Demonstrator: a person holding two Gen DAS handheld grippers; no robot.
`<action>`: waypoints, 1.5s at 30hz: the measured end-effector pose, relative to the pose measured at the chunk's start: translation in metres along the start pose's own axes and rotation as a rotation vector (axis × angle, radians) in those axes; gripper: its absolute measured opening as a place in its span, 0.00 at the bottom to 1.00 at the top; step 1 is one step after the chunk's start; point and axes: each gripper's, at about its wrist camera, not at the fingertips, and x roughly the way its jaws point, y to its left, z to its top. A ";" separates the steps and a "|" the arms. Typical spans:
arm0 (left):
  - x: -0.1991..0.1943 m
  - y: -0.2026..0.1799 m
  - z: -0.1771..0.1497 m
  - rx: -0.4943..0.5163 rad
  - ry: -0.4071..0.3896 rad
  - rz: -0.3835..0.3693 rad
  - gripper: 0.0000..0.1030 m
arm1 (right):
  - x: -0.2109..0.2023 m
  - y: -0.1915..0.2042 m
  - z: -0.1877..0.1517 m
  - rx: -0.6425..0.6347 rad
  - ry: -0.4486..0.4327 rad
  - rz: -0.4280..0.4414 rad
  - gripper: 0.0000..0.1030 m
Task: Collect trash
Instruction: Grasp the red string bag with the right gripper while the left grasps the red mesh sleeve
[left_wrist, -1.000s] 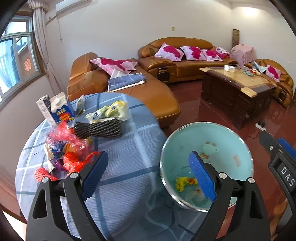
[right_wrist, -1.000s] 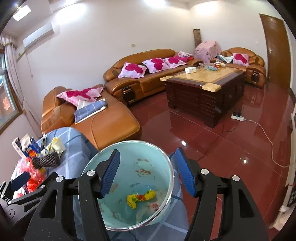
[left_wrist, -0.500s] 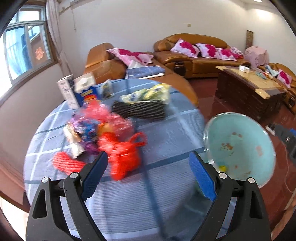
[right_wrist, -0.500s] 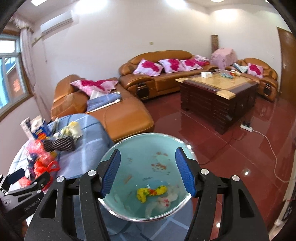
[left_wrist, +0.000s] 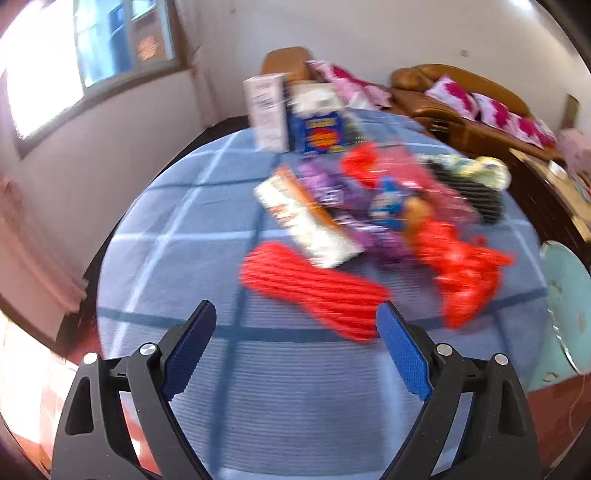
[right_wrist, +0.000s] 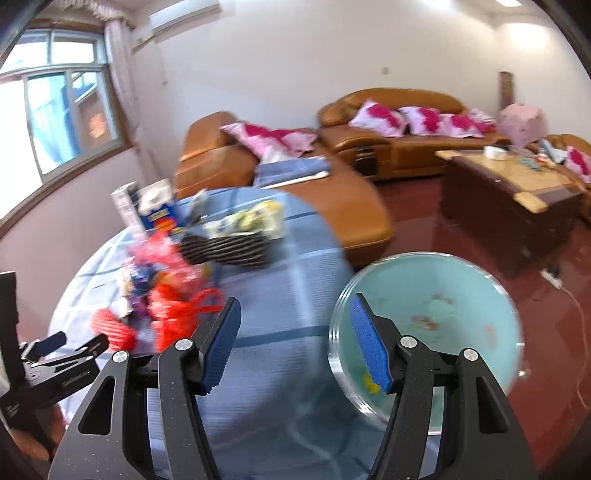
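Note:
A blurred heap of trash lies on the round table with the blue checked cloth (left_wrist: 184, 206). Nearest my left gripper (left_wrist: 295, 321) is a red foam net (left_wrist: 314, 291), just beyond the wide-open, empty jaws. Behind it lie a white wrapper (left_wrist: 306, 225), purple wrappers (left_wrist: 354, 214), a red plastic bag (left_wrist: 461, 273), a black foam net (left_wrist: 476, 199) and a blue carton (left_wrist: 321, 129). My right gripper (right_wrist: 293, 314) hangs open and empty over the cloth (right_wrist: 288, 280), left of the teal bin (right_wrist: 443, 306), which holds a yellow wrapper (right_wrist: 369, 384). The left gripper (right_wrist: 55, 354) shows at the lower left.
The teal bin (left_wrist: 569, 302) stands off the table's right edge on the red floor. A white box (left_wrist: 266, 110) stands at the table's far side. Brown leather sofas (right_wrist: 332, 206) and a dark coffee table (right_wrist: 509, 206) stand beyond.
Both grippers have swung left, away from the bin and toward the trash heap. The red foam net now lies just ahead of the left jaws. Neither gripper's opening changed.

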 end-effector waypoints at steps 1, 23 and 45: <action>0.003 0.008 0.000 -0.013 0.004 0.010 0.84 | 0.006 0.007 0.002 -0.001 0.015 0.027 0.60; 0.030 0.051 0.019 -0.102 0.047 -0.014 0.85 | 0.079 0.093 -0.015 -0.187 0.224 0.212 0.18; 0.051 0.002 0.017 -0.148 0.135 -0.190 0.32 | 0.021 0.036 -0.006 -0.072 0.106 0.155 0.17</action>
